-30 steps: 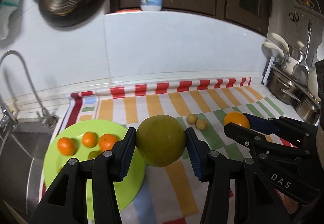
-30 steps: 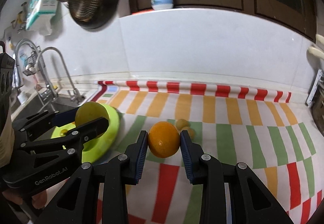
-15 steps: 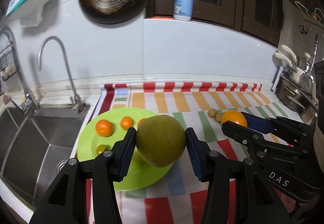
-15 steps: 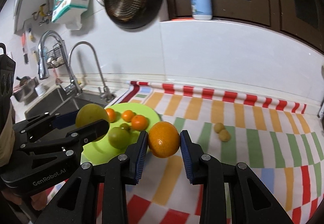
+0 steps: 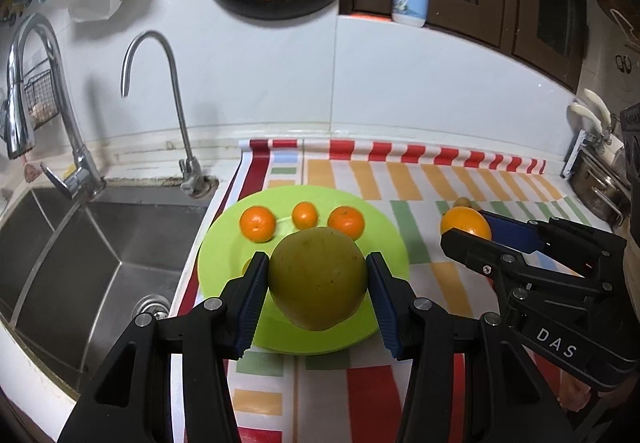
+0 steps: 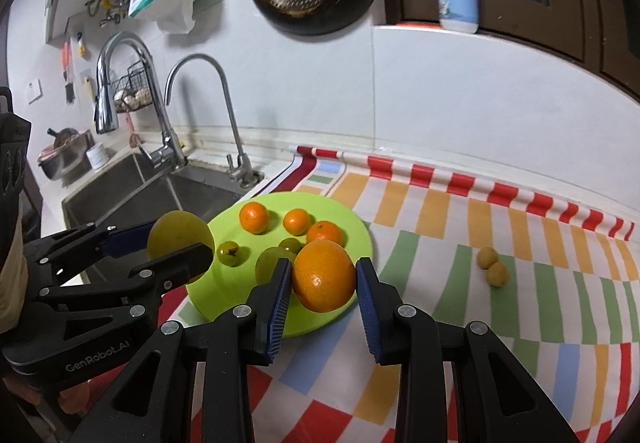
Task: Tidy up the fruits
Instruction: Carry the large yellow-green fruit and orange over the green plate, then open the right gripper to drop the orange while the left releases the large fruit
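Left gripper (image 5: pixel 318 285) clasped a green pomelo (image 5: pixel 318 279) over the crowded plate (image 5: pixel 384 239); right gripper (image 6: pixel 323 277) clasped an orange (image 6: pixel 324 275); sink (image 5: pixel 100 243) beside.

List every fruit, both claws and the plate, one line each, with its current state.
left claw: shut on green pomelo
right claw: shut on orange
green plate: on striped cloth, holding small fruits
three mandarins: on plate
two small yellow fruits: on cloth, touching

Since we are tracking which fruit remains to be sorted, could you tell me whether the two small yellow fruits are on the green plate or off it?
Off it. The two small yellow fruits lie together on the striped cloth, well right of the green plate.
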